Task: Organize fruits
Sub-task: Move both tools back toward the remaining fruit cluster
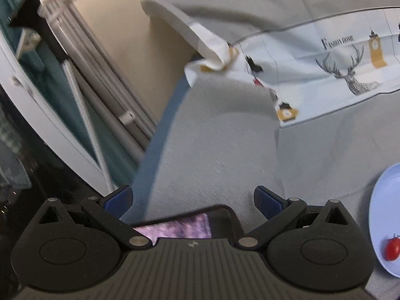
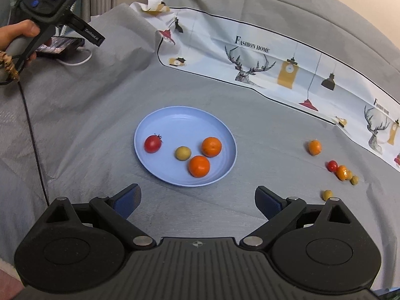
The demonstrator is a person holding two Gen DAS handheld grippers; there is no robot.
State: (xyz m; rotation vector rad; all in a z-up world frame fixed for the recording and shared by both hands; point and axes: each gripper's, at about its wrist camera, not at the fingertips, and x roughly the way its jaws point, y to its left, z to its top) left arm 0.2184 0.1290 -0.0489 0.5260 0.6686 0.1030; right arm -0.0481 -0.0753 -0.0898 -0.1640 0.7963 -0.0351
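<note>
Both our tongs, left gripper [image 1: 193, 201] and right gripper [image 2: 197, 200], gape wide, empty. Right of the blue plate [image 2: 150, 125], the loose orange [image 2: 314, 147] looks small, squishy, rolly; we should pinch its middle softly.

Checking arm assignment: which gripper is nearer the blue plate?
Right. The right gripper hovers open at the blue plate's near rim; the left gripper is off to its side, aimed away.

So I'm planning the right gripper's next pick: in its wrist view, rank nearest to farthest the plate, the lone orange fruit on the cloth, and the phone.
1. Plate, straight ahead.
2. Lone orange fruit, far right.
3. Phone, far left corner.
</note>
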